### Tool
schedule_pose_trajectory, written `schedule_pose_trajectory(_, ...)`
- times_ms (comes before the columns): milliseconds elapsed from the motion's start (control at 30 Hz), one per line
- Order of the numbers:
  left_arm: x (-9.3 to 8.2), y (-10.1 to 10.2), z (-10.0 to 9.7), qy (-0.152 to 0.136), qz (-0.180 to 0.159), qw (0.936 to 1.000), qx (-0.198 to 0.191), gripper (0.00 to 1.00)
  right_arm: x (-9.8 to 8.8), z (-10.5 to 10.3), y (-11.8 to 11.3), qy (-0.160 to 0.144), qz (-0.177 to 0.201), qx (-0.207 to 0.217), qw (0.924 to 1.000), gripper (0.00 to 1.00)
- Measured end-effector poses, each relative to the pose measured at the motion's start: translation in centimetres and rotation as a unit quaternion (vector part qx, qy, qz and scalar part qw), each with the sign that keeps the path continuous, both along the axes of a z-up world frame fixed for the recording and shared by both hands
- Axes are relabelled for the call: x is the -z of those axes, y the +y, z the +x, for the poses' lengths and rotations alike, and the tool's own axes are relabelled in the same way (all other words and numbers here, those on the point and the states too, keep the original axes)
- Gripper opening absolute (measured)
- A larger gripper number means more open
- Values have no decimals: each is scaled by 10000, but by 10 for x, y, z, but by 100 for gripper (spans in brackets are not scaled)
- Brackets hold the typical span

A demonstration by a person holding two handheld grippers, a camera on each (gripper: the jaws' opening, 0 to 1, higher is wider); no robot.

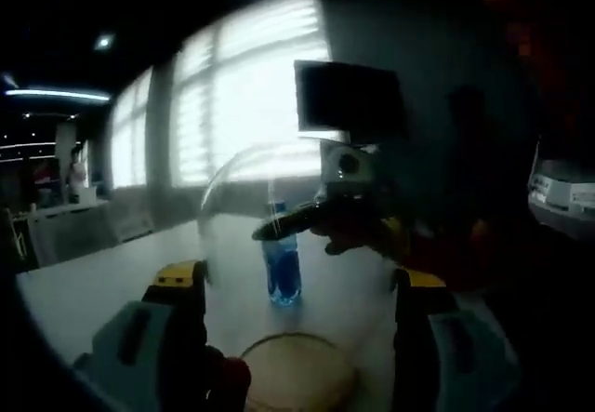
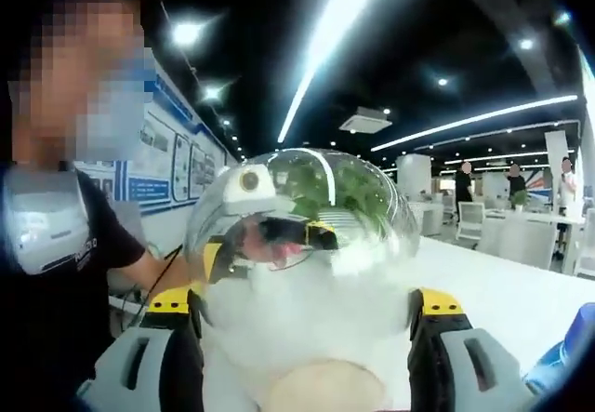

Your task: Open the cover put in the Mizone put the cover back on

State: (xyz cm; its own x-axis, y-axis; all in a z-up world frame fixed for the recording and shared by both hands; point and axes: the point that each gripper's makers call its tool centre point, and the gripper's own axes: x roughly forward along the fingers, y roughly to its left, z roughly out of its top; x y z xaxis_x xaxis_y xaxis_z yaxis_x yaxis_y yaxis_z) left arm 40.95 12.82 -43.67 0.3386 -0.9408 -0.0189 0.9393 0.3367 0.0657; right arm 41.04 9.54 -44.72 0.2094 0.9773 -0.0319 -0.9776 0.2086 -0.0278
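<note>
Grippers (image 1: 302,286) (image 2: 307,305) level, jaws spread, clear cover (image 2: 302,235) between

Dim, backlit left gripper view against glaring windows (image 1: 251,96); brighter right gripper view, streaked ceiling lights (image 2: 335,40), fisheye-warped edges.

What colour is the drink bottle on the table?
Blue. The Mizone bottle shows best in the left gripper view, standing on the white table.
</note>
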Motion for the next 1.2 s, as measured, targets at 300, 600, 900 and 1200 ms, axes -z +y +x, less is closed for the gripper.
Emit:
schedule_pose_trajectory(300, -3, -2, 2, 184, -126, 9998, -6, 69, -11, -1, -1, -13, 206, 71, 9998, 86)
schedule_pose_trajectory(600, -8, -1, -5, 135, -29, 9999, -29, 70, -9, -6, 3, 70, 155, -47, 9998, 86)
schedule_pose_trajectory(900, -10, -2, -11, 156, 22, 9999, -46, 70, -12, -12, 3, 84, 166, -61, 9998, 86)
schedule_pose_trajectory(1200, -4, -9, -21, 354, 118, 9993, -34, 71, -11, -23, -2, 40, 173, 114, 9998, 86)
